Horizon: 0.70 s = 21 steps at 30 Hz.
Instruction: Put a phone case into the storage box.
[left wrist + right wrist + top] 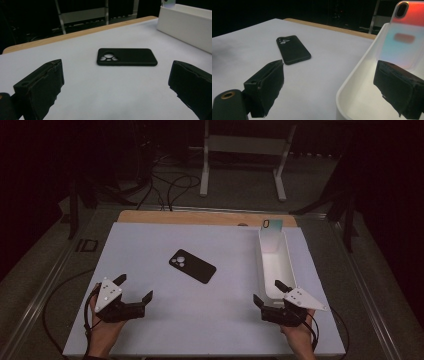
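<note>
A black phone case point(192, 265) lies flat, camera cut-outs up, near the middle of the white table top point(150, 245). It appears again ahead of the left jaws point(126, 57) and to the left of the right jaws point(292, 49). A long white tray point(287, 265) stands at the right, and a shimmering pastel phone point(272, 234) leans upright at its far end point(403, 35). My left gripper point(135, 287) is open near the front left, empty. My right gripper point(266, 291) is open at the tray's near end, one jaw over the tray point(357, 70).
A wooden strip point(200, 217) borders the table's far edge. Beyond it stand the white legs of a stand point(205, 170), with cables point(170, 185) on the floor. A small dark object point(86, 245) lies left of the table. The tray wall point(185, 27) rises at the left gripper's right.
</note>
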Each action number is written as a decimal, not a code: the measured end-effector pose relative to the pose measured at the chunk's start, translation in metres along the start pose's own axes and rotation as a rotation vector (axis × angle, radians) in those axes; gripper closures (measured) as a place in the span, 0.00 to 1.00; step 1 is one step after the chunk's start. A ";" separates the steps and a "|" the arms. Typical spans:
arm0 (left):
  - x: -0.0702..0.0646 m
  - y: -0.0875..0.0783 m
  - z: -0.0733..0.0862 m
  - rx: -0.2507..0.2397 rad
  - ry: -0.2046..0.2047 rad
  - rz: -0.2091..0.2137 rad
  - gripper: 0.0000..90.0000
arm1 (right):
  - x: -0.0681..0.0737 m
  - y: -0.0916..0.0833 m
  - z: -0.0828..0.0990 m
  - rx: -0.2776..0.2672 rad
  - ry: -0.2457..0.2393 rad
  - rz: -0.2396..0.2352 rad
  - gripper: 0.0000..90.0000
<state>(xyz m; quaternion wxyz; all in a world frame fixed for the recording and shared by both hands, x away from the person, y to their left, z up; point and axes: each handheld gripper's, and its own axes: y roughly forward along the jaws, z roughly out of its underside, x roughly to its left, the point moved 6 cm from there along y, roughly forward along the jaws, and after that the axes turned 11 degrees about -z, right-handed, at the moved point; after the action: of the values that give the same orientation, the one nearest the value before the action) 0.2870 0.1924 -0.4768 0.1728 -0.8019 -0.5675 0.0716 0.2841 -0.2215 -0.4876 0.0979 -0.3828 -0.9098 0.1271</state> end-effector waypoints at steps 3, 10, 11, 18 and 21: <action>-0.002 0.004 -0.008 0.005 0.016 0.006 0.01 | 0.001 0.000 0.000 -0.006 0.001 -0.002 0.11; -0.007 0.016 -0.032 -0.002 0.030 0.031 0.01 | 0.000 -0.003 0.000 -0.029 -0.004 -0.005 0.11; -0.008 0.018 -0.035 -0.001 0.036 0.034 0.01 | 0.001 -0.003 0.000 -0.031 -0.002 -0.007 0.11; -0.015 0.033 -0.051 0.002 0.063 0.049 0.01 | 0.001 -0.003 0.002 -0.033 -0.008 -0.009 0.11; -0.018 0.040 -0.055 0.013 0.070 0.058 0.01 | 0.000 -0.003 0.002 -0.037 -0.001 -0.009 0.11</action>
<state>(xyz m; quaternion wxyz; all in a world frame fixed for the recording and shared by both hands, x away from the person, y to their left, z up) 0.3329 0.1534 -0.4413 0.1954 -0.8190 -0.5370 0.0523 0.2812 -0.2236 -0.4884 0.0909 -0.3806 -0.9137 0.1098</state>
